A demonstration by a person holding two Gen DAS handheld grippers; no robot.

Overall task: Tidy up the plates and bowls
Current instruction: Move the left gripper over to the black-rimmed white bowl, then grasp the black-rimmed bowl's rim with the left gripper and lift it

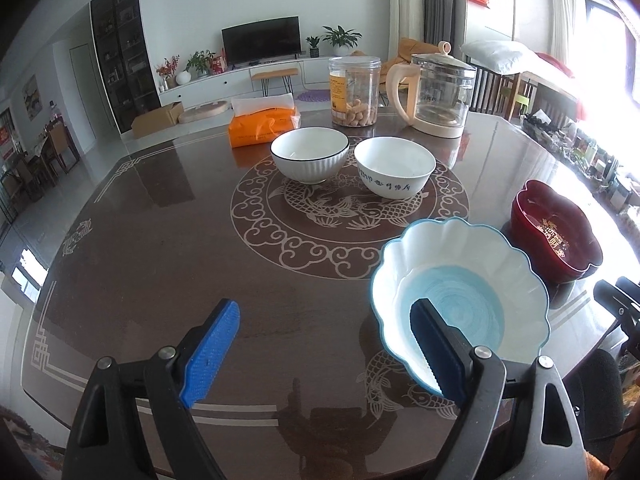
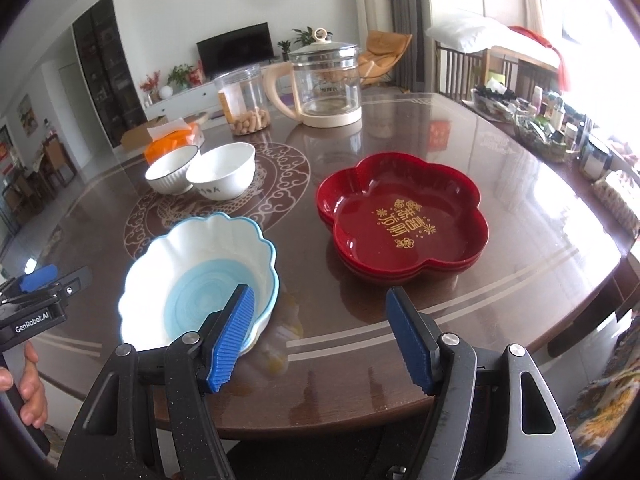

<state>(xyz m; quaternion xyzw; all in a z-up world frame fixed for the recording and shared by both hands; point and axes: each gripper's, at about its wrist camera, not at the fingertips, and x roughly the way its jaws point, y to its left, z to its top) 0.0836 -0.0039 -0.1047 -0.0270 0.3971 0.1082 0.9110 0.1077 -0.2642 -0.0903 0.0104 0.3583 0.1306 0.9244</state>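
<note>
The blue bowl [image 2: 200,276] sits near the table's [image 1: 200,240] front edge, red plates [image 2: 404,216] stacked beside it, two white bowls [image 1: 348,162] farther back, apart. Both grippers — left [image 1: 324,350], right [image 2: 320,338] — hang wide open, empty. Likely the bowls come next: a rim grip on one white bowl, then nesting it in the other.

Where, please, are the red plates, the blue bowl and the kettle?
red plates [image 2: 404,216]: right wrist view, on the gold lettering.
blue bowl [image 1: 460,300]: left wrist view, on its blue base.
kettle [image 2: 326,88]: right wrist view, on its glass wall.
</note>
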